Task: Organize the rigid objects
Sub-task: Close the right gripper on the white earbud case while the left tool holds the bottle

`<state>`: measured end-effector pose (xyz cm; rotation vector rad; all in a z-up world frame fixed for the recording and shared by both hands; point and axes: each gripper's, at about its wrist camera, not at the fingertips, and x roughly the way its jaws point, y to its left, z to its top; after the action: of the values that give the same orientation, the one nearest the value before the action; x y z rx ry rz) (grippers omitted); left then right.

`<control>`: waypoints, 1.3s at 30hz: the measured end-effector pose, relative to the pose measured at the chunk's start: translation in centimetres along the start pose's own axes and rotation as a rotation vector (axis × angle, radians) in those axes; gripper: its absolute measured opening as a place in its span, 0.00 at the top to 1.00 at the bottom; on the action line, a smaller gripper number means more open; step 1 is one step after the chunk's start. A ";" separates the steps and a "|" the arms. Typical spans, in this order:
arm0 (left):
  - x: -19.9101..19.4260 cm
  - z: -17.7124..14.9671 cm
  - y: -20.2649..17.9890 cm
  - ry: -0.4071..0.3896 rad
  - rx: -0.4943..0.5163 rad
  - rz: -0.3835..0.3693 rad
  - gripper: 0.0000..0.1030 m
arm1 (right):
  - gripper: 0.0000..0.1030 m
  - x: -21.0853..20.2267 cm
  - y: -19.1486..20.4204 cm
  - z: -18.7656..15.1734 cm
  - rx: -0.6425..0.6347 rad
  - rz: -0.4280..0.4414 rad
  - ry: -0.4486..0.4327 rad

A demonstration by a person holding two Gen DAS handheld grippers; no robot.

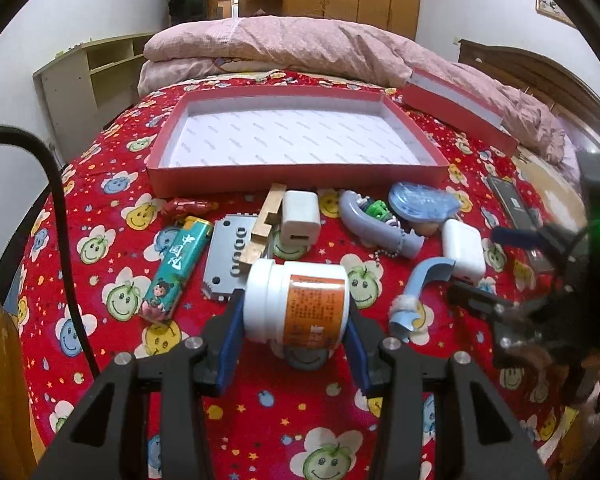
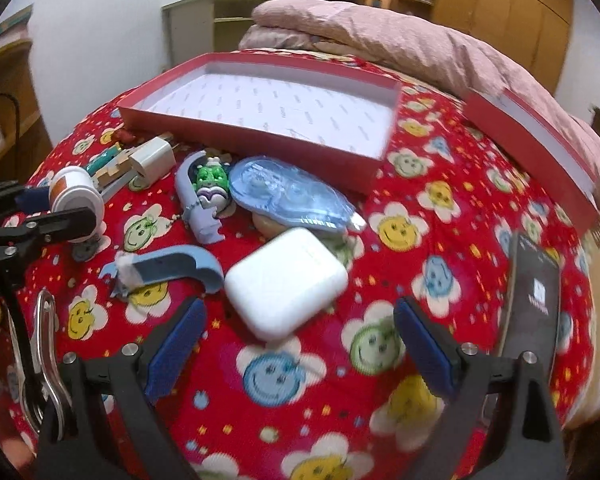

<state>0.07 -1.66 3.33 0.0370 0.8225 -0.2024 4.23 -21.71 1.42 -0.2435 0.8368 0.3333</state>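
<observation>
My left gripper (image 1: 296,320) is shut on a white pill bottle (image 1: 296,296) with an orange label, held on its side just over the red smiley bedspread. The right wrist view shows that bottle (image 2: 74,192) at far left. My right gripper (image 2: 300,312) stands open, and the near end of a white earbud case (image 2: 286,280) lies between its fingertips without touching the pads. An empty red shallow box (image 1: 300,172) sits behind the row of small items. Among them are a lighter (image 1: 178,268), a white charger cube (image 1: 300,218) and a blue tape dispenser (image 1: 420,200).
The box lid (image 2: 540,152) leans on the pink quilt at the right. A dark phone (image 2: 534,292) lies beside the right finger. A blue curved piece (image 2: 172,268), a green keychain figure (image 2: 210,184), a wooden piece (image 1: 262,228) and a grey metal plate (image 1: 224,260) lie nearby.
</observation>
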 end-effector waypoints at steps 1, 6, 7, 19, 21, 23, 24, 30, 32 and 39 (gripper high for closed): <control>0.0 0.0 0.0 0.000 0.002 0.000 0.54 | 0.06 0.2 0.0 0.2 -0.013 0.007 -0.003; -0.2 0.2 -0.1 -0.005 0.004 0.003 0.54 | 0.06 0.6 0.5 0.6 -0.052 0.041 -0.016; -0.2 0.2 0.0 -0.006 0.002 0.003 0.54 | 0.06 0.6 0.6 0.6 -0.059 0.047 -0.016; -0.2 0.1 0.2 -0.005 -0.011 0.007 0.54 | 0.10 0.9 -1.6 0.8 -0.105 0.120 0.048; -0.2 0.1 0.2 -0.002 -0.010 0.009 0.54 | 0.10 1.0 -1.8 0.9 -0.117 0.132 0.056; -0.1 0.1 0.1 -0.001 -0.008 0.009 0.54 | 0.11 1.0 -1.6 1.0 -0.133 0.136 0.053; -0.1 0.1 0.1 -0.001 -0.008 0.010 0.54 | 0.12 1.1 -1.5 1.0 -0.139 0.135 0.052; -0.2 0.2 0.1 -0.002 -0.011 0.009 0.54 | 0.16 1.4 -1.1 1.3 -0.151 0.140 0.048; -0.1 0.2 0.1 -0.002 -0.011 0.009 0.54 | 0.20 1.3 -1.0 1.4 -0.145 0.145 0.040; -0.3 0.2 0.1 -0.005 -0.013 0.006 0.54 | 0.39 0.7 -0.2 1.1 -0.132 0.144 0.015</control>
<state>0.03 -1.52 3.74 0.0266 0.8182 -0.1914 5.52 -21.38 1.61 -0.3098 0.8506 0.5229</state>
